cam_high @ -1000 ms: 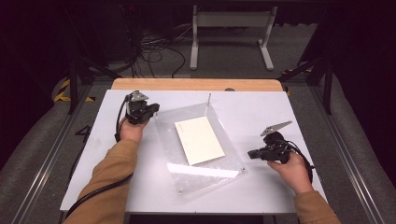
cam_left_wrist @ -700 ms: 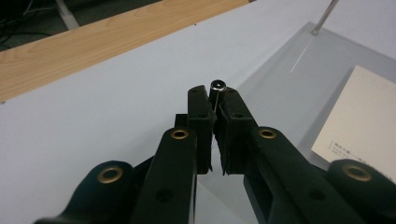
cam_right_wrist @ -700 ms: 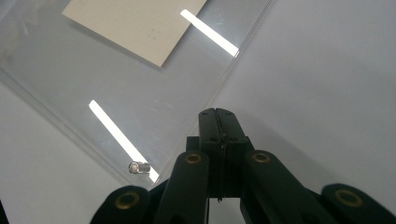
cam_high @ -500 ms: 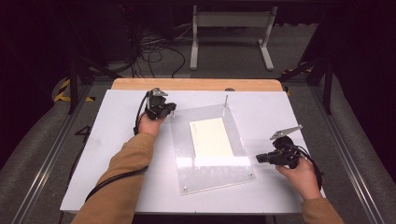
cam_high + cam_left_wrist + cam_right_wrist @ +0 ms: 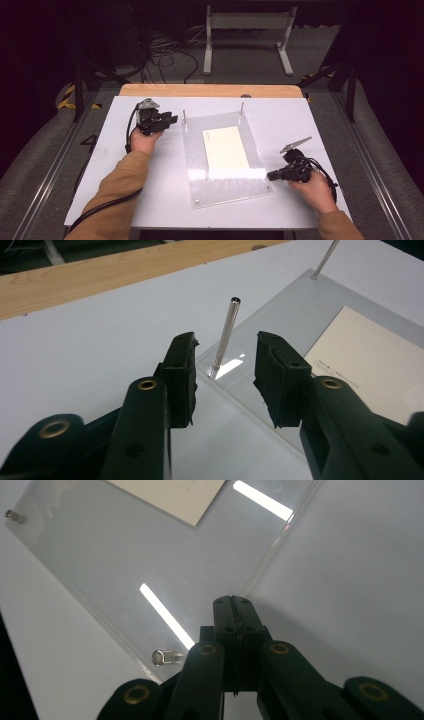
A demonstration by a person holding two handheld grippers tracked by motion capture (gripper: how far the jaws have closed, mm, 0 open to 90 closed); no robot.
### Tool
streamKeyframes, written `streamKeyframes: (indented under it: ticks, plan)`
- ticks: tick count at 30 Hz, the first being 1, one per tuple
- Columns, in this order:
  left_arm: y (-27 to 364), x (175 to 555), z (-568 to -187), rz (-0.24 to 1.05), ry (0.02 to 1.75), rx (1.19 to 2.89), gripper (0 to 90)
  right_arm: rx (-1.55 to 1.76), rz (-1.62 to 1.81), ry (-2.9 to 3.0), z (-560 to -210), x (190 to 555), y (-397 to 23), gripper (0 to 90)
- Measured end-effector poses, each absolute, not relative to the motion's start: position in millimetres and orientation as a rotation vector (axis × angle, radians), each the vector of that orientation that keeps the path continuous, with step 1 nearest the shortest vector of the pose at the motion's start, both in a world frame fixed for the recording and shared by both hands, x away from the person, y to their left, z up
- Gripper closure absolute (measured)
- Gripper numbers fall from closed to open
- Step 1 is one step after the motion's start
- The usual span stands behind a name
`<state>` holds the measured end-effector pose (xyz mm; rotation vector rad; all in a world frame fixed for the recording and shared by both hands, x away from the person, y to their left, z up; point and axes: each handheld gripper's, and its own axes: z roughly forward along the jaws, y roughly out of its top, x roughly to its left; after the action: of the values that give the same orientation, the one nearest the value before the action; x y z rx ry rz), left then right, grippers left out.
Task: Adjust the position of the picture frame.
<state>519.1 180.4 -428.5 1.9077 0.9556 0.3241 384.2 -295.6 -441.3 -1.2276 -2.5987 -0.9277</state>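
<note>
A clear acrylic plate (image 5: 220, 187) lies flat in the middle of the white table, with a cream card (image 5: 225, 152) on it. Two thin metal pins (image 5: 184, 120) stand at its far corners. My left gripper (image 5: 172, 120) hovers just left of the far left pin (image 5: 225, 335). Its jaws have just been opening and are now open, with the pin a little beyond the pads and nothing pressed between them. My right gripper (image 5: 270, 176) is shut, its tips (image 5: 234, 602) at the plate's right edge near the front corner, with nothing visible between the jaws.
A short bolt (image 5: 167, 656) sits in the plate's near right corner and another (image 5: 14, 516) in the near left one. A wooden strip (image 5: 210, 90) runs along the table's far edge. Dark floor, cables and a metal stand (image 5: 247, 35) lie beyond.
The plate has swung clockwise and now lies squarer to the table. My left gripper went right with the far left corner, then drew back a little and opened. The right gripper shifted slightly right.
</note>
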Motion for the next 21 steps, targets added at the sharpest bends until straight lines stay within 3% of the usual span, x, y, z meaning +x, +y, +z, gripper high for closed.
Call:
streamKeyframes:
  ticks: [9, 16, 19, 21]
  plan:
    - [171.6, 534.4, -431.2, 0.331, 0.993, 1.910, 51.8, -1.052, -0.919, -2.607, -444.1, 381.2, -264.3, 89.6]
    - [153.9, 552.8, -435.9, 0.344, 1.001, 1.916, 45.0, -1.031, -0.961, -2.644, -444.4, 380.6, -264.1, 89.4]
    - [145.4, 558.7, -440.4, 0.329, 0.991, 1.930, 53.0, -1.057, -1.006, -2.660, -438.2, 380.2, -268.3, 89.3]
    - [140.0, 559.4, -442.7, 0.329, 0.990, 1.950, 63.9, -1.068, -1.037, -2.661, -435.0, 380.0, -272.4, 89.3]
